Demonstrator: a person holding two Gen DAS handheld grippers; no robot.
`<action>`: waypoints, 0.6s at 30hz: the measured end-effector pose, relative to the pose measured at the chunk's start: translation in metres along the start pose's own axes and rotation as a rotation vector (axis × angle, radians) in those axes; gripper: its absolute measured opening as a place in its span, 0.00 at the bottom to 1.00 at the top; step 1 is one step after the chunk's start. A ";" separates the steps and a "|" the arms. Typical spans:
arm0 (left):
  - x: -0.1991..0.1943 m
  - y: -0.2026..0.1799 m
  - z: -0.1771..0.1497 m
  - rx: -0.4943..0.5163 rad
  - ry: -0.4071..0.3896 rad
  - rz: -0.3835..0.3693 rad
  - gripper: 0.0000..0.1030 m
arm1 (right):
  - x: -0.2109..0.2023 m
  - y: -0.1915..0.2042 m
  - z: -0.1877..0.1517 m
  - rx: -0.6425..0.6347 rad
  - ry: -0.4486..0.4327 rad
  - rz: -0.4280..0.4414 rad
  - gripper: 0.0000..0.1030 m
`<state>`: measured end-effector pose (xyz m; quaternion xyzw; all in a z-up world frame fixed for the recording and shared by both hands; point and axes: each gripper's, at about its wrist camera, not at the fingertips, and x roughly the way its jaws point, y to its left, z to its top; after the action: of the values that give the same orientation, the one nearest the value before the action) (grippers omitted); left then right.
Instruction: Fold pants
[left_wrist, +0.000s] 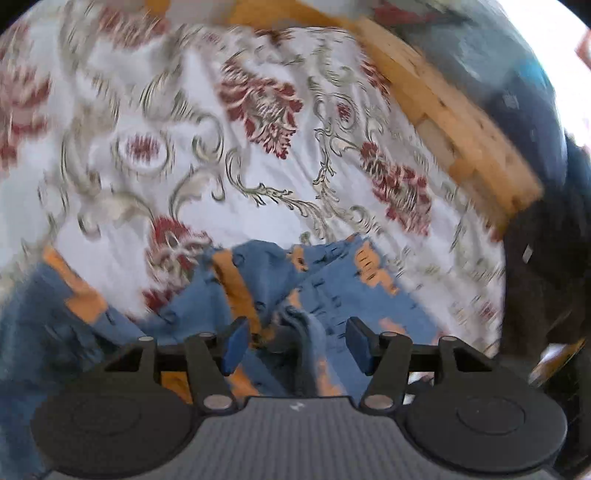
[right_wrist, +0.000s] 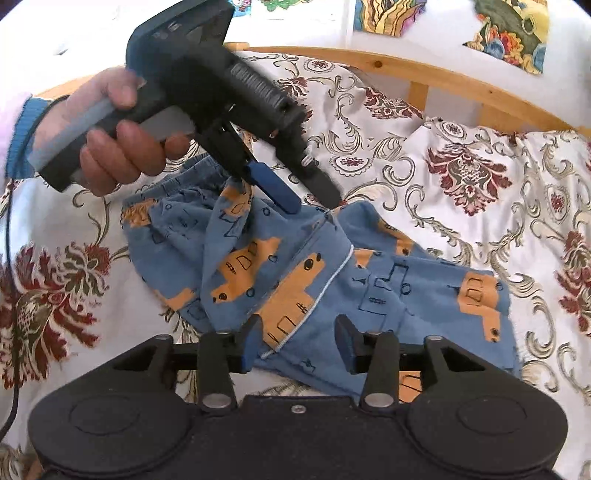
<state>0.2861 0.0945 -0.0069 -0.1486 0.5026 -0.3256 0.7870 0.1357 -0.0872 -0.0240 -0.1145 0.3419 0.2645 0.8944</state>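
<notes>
Small blue pants printed with orange vehicles lie crumpled on a floral bedspread. My right gripper is open over their near edge, where a white-stitched seam runs between the pads without being pressed. A hand holds my left gripper above the middle of the pants, near the elastic waistband, its tips just over a raised peak of cloth. In the left wrist view, that gripper is open, and a loose ridge of the pants stands between its blue pads untouched.
A wooden bed rail runs along the far side of the bedspread, with colourful pictures on the wall behind. A black cable hangs at the left. Dark objects sit beyond the wooden rail.
</notes>
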 end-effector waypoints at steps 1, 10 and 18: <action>0.001 0.007 0.003 -0.063 0.011 -0.021 0.61 | 0.004 0.002 0.000 0.001 0.004 -0.001 0.45; 0.042 0.040 0.017 -0.407 0.165 0.064 0.56 | 0.019 0.017 -0.013 -0.054 0.057 0.017 0.45; 0.029 0.009 0.017 -0.196 0.110 0.091 0.14 | 0.019 0.019 -0.017 -0.073 0.064 0.033 0.48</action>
<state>0.3128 0.0809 -0.0242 -0.1838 0.5807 -0.2464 0.7538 0.1280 -0.0702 -0.0499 -0.1499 0.3624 0.2878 0.8737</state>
